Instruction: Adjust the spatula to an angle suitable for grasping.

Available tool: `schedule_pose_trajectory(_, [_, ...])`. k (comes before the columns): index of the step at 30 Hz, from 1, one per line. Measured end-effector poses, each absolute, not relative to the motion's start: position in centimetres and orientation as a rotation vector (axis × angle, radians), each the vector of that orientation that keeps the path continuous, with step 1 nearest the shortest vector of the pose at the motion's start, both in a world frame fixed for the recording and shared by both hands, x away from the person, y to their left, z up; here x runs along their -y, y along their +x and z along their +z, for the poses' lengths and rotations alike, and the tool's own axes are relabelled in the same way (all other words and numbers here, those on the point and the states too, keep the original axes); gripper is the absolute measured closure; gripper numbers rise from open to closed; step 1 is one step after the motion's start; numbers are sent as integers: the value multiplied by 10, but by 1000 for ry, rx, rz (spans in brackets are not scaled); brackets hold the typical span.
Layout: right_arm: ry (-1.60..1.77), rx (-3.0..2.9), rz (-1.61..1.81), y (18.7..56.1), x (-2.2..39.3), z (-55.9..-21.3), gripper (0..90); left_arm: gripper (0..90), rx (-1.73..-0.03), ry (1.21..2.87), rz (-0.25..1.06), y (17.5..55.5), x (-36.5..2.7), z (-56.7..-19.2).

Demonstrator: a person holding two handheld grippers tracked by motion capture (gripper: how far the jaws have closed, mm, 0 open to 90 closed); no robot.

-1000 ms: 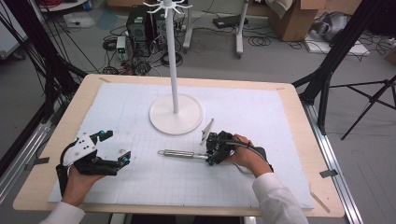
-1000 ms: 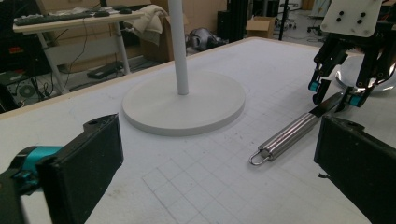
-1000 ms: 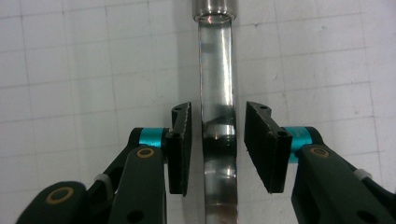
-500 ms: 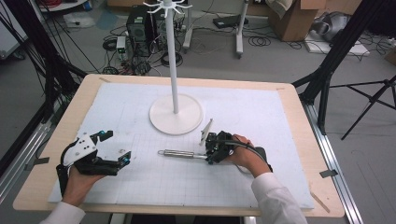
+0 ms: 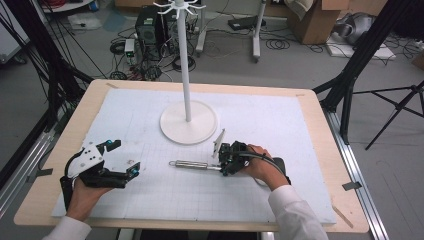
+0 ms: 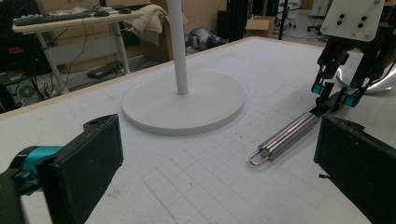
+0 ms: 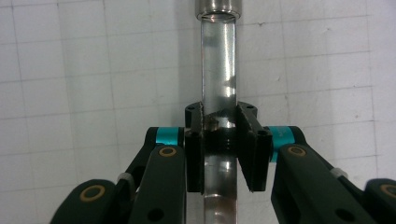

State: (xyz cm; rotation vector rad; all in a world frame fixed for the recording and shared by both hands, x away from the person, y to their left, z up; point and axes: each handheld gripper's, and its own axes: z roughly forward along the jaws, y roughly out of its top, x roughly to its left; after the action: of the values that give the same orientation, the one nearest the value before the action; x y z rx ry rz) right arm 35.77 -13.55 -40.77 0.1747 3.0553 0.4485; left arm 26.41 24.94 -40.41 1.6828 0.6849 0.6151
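A steel utensil (image 5: 192, 164) with a loop-ended handle lies flat on the white gridded mat (image 5: 280, 125). It also shows in the left gripper view (image 6: 287, 135) and from above in the right gripper view (image 7: 218, 70). My right gripper (image 5: 223, 165) (image 7: 219, 126) (image 6: 334, 95) sits low over the flat neck of the utensil. Its jaws have just been closing, and the pads now touch the neck on both sides. My left gripper (image 5: 125, 156) (image 6: 219, 140) rests on the mat at the left, open with nothing between its fingers, and points toward the utensil.
A white hanging stand with a tall pole and a round base (image 5: 175, 125) (image 6: 210, 100) stands at the middle of the mat, just behind the utensil. The wooden table edge (image 5: 45, 200) frames the mat. Cables, boxes and tripods lie on the floor beyond.
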Motion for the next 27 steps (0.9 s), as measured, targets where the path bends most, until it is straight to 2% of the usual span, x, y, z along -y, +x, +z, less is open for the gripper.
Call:
schedule_pose_trajectory(11, [198,-3046,502,358,138,-403,748,18,-685,1680,615,264,-250,-404])
schedule_pose_trajectory(27, [241,-2968,852,357,146,-381,748,18,-668,1681,577,262,-249,-394])
